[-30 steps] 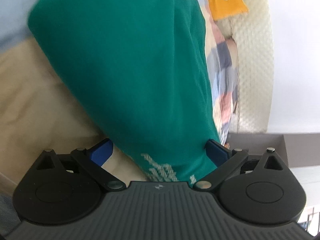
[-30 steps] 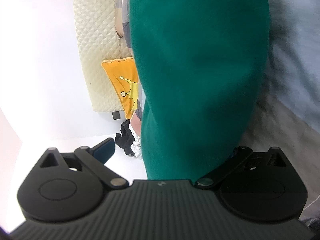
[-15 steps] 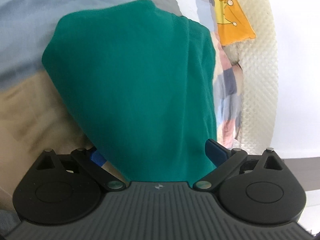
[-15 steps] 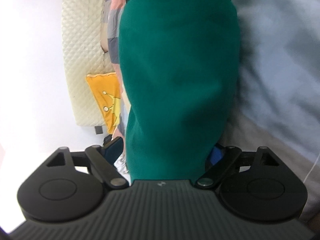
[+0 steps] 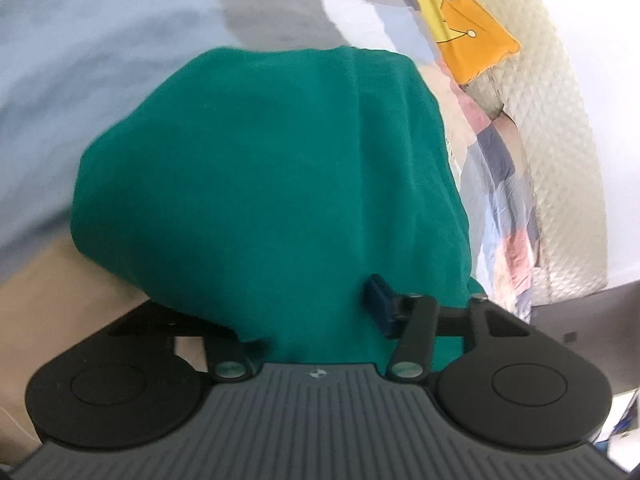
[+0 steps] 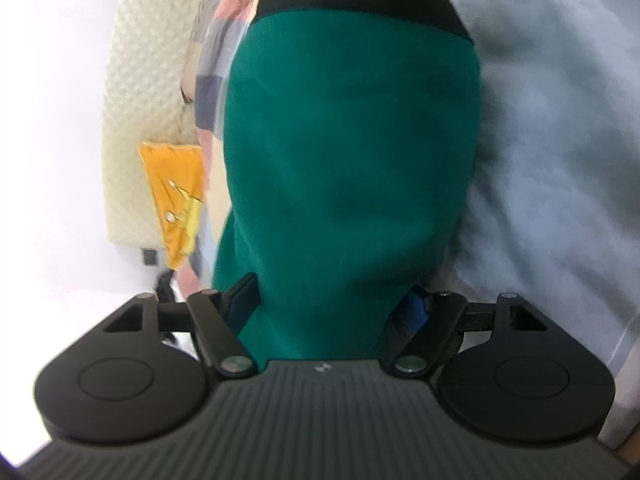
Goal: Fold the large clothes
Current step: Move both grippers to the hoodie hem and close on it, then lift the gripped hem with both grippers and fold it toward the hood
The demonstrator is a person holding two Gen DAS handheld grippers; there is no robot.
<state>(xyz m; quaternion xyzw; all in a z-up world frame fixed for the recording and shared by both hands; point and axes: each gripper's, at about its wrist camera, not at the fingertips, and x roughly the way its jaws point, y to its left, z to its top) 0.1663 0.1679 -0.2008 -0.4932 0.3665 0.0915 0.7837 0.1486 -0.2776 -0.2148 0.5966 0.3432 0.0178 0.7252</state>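
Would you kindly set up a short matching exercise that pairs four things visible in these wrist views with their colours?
Things:
1. garment between the left gripper's fingers
2. cushion with the crown drawing
3. quilted headboard
4. bedsheet beside the garment

Colours:
A. cream
B. pale blue-grey
C. teal green
D. orange and yellow

Pairs: 1-C, 2-D, 3-A, 4-B
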